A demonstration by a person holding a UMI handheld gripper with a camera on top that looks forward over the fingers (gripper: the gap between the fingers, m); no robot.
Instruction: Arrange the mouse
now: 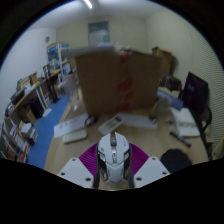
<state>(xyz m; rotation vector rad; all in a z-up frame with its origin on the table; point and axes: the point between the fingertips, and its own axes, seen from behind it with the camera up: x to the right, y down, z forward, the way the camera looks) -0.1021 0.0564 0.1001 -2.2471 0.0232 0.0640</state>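
Observation:
A white and grey mouse (112, 157) with dark buttons sits between my fingers, its nose pointing away from me. My gripper (112, 168) is shut on it: the purple pads (89, 158) press on both its sides. The mouse is held above the wooden table (150, 140), over its near part. Its underside and cable are hidden.
A large brown cardboard box (118, 80) stands on the table beyond the mouse. Papers (72, 128) lie to its left and a small dark item (112, 122) just ahead. A dark monitor (196, 92) and clutter are to the right, shelves (25, 105) to the left.

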